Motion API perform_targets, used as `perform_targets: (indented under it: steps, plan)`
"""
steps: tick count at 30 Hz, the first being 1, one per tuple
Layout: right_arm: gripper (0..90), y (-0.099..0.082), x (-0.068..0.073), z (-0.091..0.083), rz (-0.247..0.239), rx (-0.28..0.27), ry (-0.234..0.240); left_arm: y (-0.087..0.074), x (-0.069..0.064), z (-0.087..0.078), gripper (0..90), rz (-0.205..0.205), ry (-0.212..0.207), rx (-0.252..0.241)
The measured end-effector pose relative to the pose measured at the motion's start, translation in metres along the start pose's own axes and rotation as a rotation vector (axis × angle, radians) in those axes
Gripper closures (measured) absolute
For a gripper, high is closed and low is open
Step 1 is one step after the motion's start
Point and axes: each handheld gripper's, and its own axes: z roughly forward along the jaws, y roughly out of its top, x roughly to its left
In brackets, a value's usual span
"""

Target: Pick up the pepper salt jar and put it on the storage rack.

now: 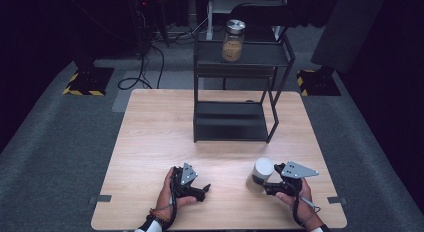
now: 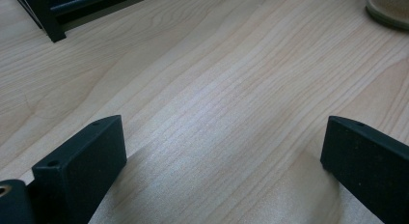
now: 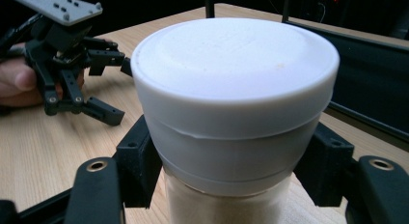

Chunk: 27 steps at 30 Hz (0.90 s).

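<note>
A jar with a broad white lid [image 3: 234, 64] and pale sandy contents stands near the table's front right. My right gripper [image 3: 231, 171] is shut on it, one black pad pressed against each side just under the lid. From above, the jar [image 1: 262, 169] stands just left of the right gripper [image 1: 261, 186] and the hand holding it. My left gripper [image 1: 204, 188] rests low over the wood at the front centre, open and pointing right, with nothing between its fingers [image 2: 82, 161]. It also appears as the left gripper [image 3: 113, 86] at the left of the right gripper view.
A black two-tier metal shelf [image 1: 230, 119] stands at the table's [image 1: 155, 137] far middle. On its top tier is a second jar [image 1: 233, 41] with a metal lid. The held jar's base [image 2: 388, 9] and a shelf leg [image 2: 48, 19] edge the left gripper view.
</note>
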Motion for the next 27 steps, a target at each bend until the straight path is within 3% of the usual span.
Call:
perform_targets:
  steps: [7,10,11,16,19,26,27]
  plan:
    - [34.9,0.017,0.003,-0.004,0.016,-0.005,-0.043,0.0,0.0,0.0,2.0,0.0,-0.001,0.0]
    - [34.9,0.029,0.003,-0.007,0.013,-0.022,-0.084,0.0,0.0,0.0,2.0,-0.001,-0.001,0.0]
    - [34.9,0.04,0.003,-0.008,0.007,-0.027,-0.11,0.0,0.0,0.0,2.1,0.001,0.0,0.0]
    - [35.0,0.063,-0.001,-0.009,-0.005,-0.032,-0.147,0.0,0.0,0.0,2.1,0.001,0.0,0.0]
    - [35.0,0.079,-0.006,-0.011,0.01,-0.062,-0.167,0.0,0.0,0.0,2.1,0.001,0.0,0.0]
    - [35.1,0.123,-0.006,-0.013,0.013,-0.11,-0.256,0.0,0.0,0.0,2.1,0.0,0.0,0.001]
    - [35.1,0.135,-0.006,-0.013,0.007,-0.124,-0.277,0.0,0.0,0.0,2.1,0.0,0.0,0.001]
